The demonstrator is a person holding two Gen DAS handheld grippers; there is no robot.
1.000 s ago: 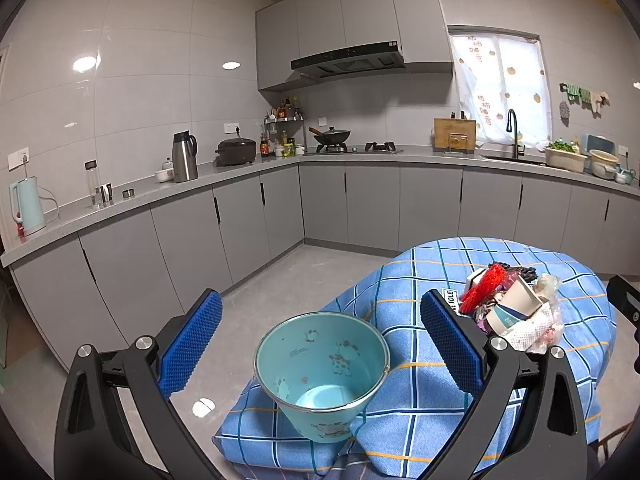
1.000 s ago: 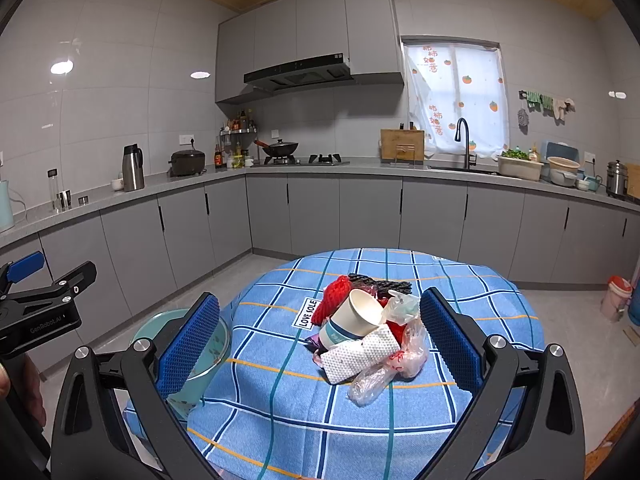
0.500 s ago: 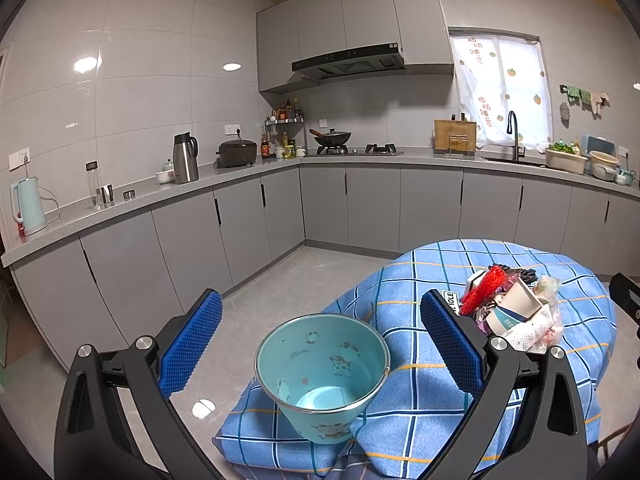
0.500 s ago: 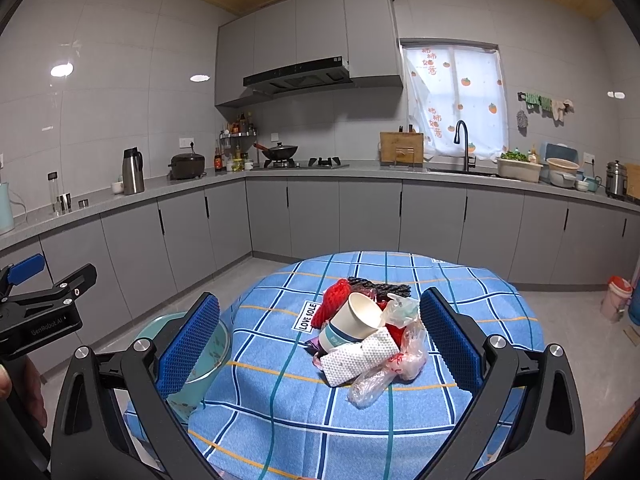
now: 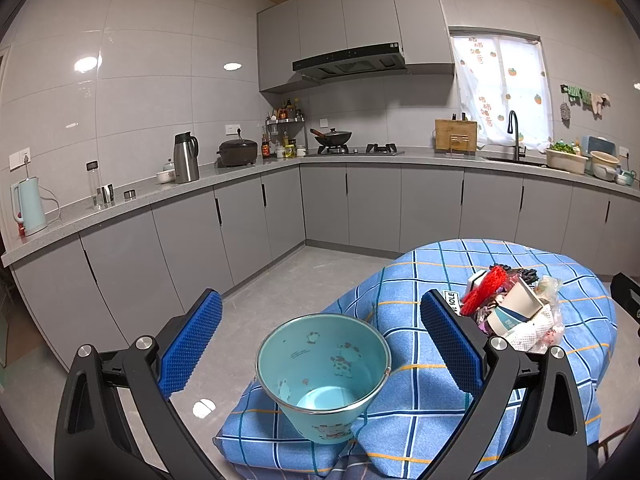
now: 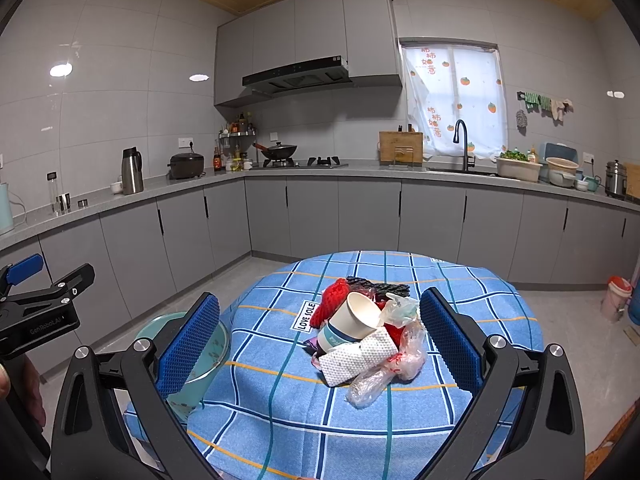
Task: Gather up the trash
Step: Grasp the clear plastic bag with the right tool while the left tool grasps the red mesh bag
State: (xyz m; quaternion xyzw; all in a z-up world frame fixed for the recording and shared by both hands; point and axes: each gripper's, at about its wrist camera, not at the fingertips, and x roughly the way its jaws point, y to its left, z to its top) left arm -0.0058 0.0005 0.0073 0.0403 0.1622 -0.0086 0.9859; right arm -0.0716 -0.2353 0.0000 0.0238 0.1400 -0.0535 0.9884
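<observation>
A pile of trash [image 6: 362,334] lies in the middle of a round table with a blue checked cloth [image 6: 280,400]: a paper cup [image 6: 352,320], a white tissue [image 6: 354,360], clear plastic bags, red netting [image 6: 330,300]. The same pile [image 5: 512,308] shows at the right of the left wrist view. A teal metal bucket [image 5: 324,372] with cartoon prints stands empty at the table's left edge. My left gripper [image 5: 320,340] is open, hovering above and short of the bucket. My right gripper [image 6: 320,344] is open, held short of the pile, touching nothing.
Grey kitchen cabinets and a counter [image 5: 240,176] run along the walls behind, with kettles, a rice cooker, a wok on the stove and a sink. Grey tiled floor [image 5: 280,292] lies left of the table. A small bin [image 6: 616,296] stands on the floor at right.
Nothing has visibly moved; both grippers stay open and nearly still, with only a very slight drift of the views.
</observation>
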